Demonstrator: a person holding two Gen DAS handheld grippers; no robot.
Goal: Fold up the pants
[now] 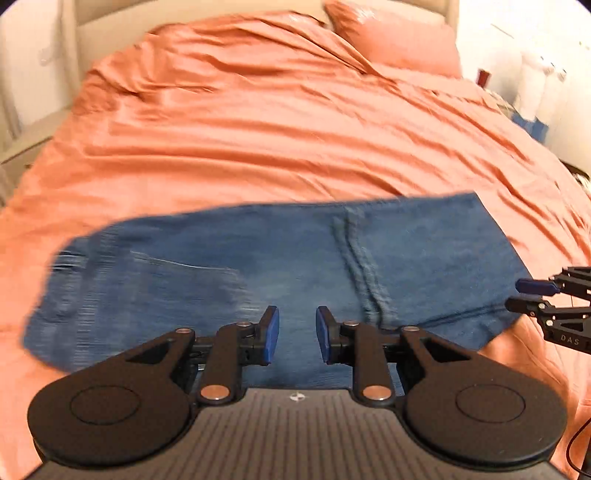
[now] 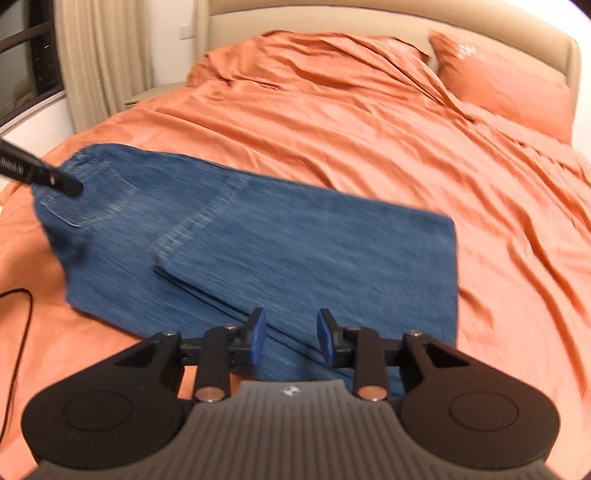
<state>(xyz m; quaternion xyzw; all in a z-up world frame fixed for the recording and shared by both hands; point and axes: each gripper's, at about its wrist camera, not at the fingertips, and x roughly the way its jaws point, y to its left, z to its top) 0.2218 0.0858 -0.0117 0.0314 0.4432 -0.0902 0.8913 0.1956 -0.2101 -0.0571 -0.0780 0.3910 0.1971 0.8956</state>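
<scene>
Blue denim pants (image 1: 258, 266) lie folded flat on the orange bed cover, waist and back pocket (image 2: 92, 195) toward the left, the folded leg end (image 2: 424, 258) toward the right. My left gripper (image 1: 297, 338) is open and empty above the pants' near edge. My right gripper (image 2: 291, 338) is open and empty over the near edge of the folded legs. The right gripper's fingers (image 1: 532, 295) show at the right edge of the left wrist view. A finger (image 2: 55, 181) of the left gripper reaches over the waist in the right wrist view.
The orange bed cover (image 2: 369, 129) is wrinkled, with a pillow (image 2: 506, 88) by the beige headboard (image 2: 369, 18). Curtains (image 2: 99, 55) and a window stand at the far left. A black cable (image 2: 22, 332) runs across the bed's near left corner.
</scene>
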